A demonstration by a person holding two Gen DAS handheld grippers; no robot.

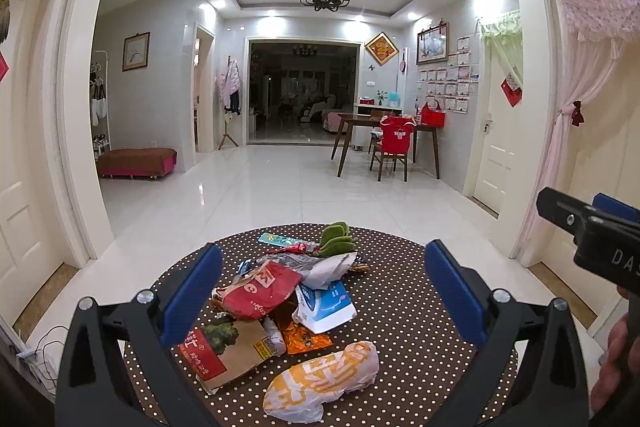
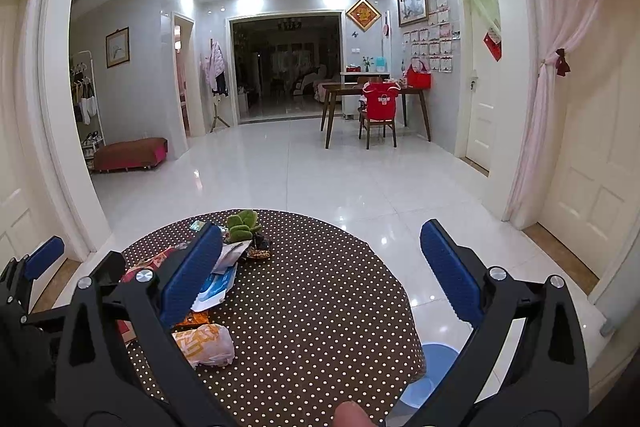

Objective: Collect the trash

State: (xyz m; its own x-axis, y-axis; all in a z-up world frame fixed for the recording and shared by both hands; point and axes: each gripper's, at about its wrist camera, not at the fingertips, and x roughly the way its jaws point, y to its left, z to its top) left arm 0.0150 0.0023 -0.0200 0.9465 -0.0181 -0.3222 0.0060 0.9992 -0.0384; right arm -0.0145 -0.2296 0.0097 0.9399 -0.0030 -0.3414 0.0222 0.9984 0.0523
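The collecting seems not yet begun: the pile of trash (image 1: 280, 303) lies on the dotted desk (image 1: 400, 307) in the lower centre, both the left hand-held gripper (image 1: 324, 295) and right hand-held gripper (image 2: 320, 279) are wide open and empty, and the blue bin (image 2: 430, 373) waits at lower right.

Trash pile: lying loose on the polka-dot surface (image 1: 400, 291) | yellow-white wrapper (image 1: 324, 381): lying crumpled at the near edge | red bag (image 1: 264, 293): resting crumpled atop the pile | brown-red paper packet (image 1: 222, 351): lying flat | blue-white pouch (image 1: 326, 307): leaning tilted | orange sachet (image 1: 306, 339): lying flat, partly covered.
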